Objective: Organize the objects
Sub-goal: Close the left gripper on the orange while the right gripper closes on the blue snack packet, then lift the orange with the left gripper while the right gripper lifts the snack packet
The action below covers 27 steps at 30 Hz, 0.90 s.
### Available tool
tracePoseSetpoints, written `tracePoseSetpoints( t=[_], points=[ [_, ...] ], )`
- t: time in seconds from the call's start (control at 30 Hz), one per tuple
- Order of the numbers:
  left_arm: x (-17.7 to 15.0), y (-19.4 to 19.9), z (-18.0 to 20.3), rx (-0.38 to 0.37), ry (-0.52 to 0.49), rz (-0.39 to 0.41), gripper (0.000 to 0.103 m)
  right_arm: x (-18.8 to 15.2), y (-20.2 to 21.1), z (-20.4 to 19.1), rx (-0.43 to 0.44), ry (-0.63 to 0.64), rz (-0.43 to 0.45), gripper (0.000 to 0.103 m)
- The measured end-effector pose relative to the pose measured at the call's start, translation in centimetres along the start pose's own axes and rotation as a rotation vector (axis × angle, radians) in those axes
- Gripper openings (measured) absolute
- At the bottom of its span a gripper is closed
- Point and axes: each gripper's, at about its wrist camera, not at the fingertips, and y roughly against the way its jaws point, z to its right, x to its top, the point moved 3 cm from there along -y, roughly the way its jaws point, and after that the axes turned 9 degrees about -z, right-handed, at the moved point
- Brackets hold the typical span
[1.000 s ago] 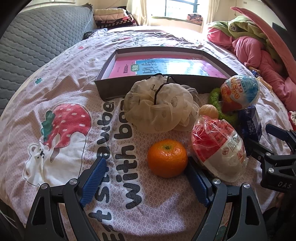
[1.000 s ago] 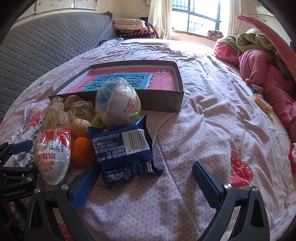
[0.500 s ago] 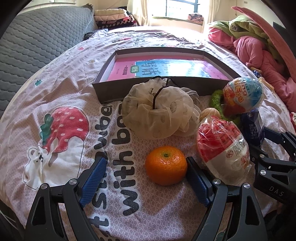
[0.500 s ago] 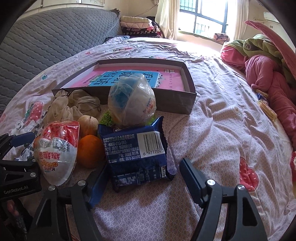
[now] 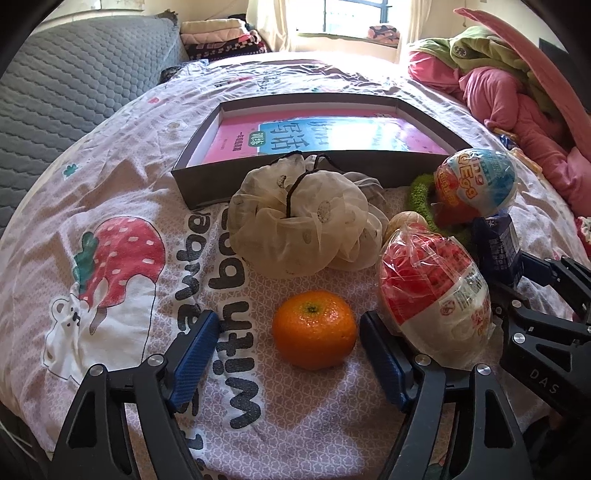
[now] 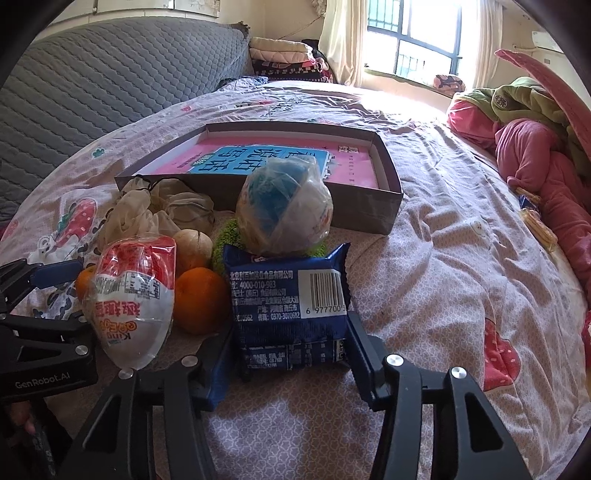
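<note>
An orange (image 5: 314,328) lies on the bedspread between the open fingers of my left gripper (image 5: 286,349), nearer the right finger, untouched. My right gripper (image 6: 290,354) has closed in on the near end of a blue snack packet (image 6: 288,306), both pads against its sides. A red-and-white wrapped egg toy (image 5: 436,295) lies right of the orange. A blue wrapped egg toy (image 6: 284,210) sits on a green ring behind the packet. A cream mesh pouch (image 5: 299,229) lies before a shallow grey box (image 5: 207,184) holding a pink book.
A small pale fruit (image 6: 190,247) sits behind the orange. Pink and green clothes (image 6: 535,147) are heaped at the right. A grey quilted headboard (image 6: 92,81) runs along the left. Folded blankets (image 5: 218,33) sit at the back by the window.
My right gripper moved forward and narrowed from wide open until its pads met the blue packet. My left gripper crept slightly toward the orange and stayed open.
</note>
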Motion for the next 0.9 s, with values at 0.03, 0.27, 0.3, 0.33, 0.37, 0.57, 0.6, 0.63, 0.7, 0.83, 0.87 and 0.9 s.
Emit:
tracePoseSetpoints(
  t=[0.03, 0.27, 0.3, 0.33, 0.37, 0.57, 0.6, 0.63, 0.7, 0.83, 0.87, 0.9],
  points=[
    [0.0, 0.0, 0.1, 0.000, -0.005, 0.001, 0.072, 0.0, 0.0, 0.0, 0.002, -0.001, 0.001, 0.054],
    [-0.4, 0.5, 0.8, -0.026, -0.032, 0.012, 0.040, -0.2, 0.4, -0.1, 0.020, 0.000, 0.012, 0.053],
    [-0.5, 0.6, 0.8, -0.024, -0.034, 0.014, 0.040, -0.2, 0.4, -0.1, 0.020, 0.000, 0.015, 0.053],
    [-0.5, 0.7, 0.9, -0.024, -0.035, 0.015, 0.040, -0.2, 0.5, -0.1, 0.021, 0.000, 0.018, 0.053],
    [-0.6, 0.8, 0.8, -0.031, -0.031, 0.016, 0.040, -0.3, 0.6, -0.1, 0.023, -0.001, 0.020, 0.053],
    [-0.8, 1.6, 0.1, -0.059, 0.000, 0.024, 0.040, -0.5, 1.1, -0.1, 0.037, -0.008, 0.029, 0.053],
    [-0.8, 1.8, 0.0, -0.058, 0.004, 0.028, 0.040, -0.6, 1.2, -0.1, 0.039, -0.007, 0.030, 0.053],
    [-0.8, 1.9, 0.0, -0.058, 0.006, 0.030, 0.040, -0.6, 1.4, -0.2, 0.041, -0.007, 0.033, 0.053],
    [-0.8, 2.4, -0.2, -0.055, 0.013, 0.041, 0.040, -0.7, 1.6, -0.2, 0.045, -0.006, 0.040, 0.053],
    [-0.8, 3.5, -0.3, -0.051, 0.020, 0.067, 0.040, -0.8, 2.5, -0.2, 0.061, -0.010, 0.060, 0.053],
    [-0.8, 3.7, -0.3, -0.051, 0.022, 0.073, 0.040, -0.8, 2.7, -0.2, 0.065, -0.012, 0.065, 0.053],
    [-0.8, 4.0, -0.3, -0.048, 0.022, 0.079, 0.040, -0.9, 2.8, -0.2, 0.065, -0.014, 0.069, 0.053]
  ],
)
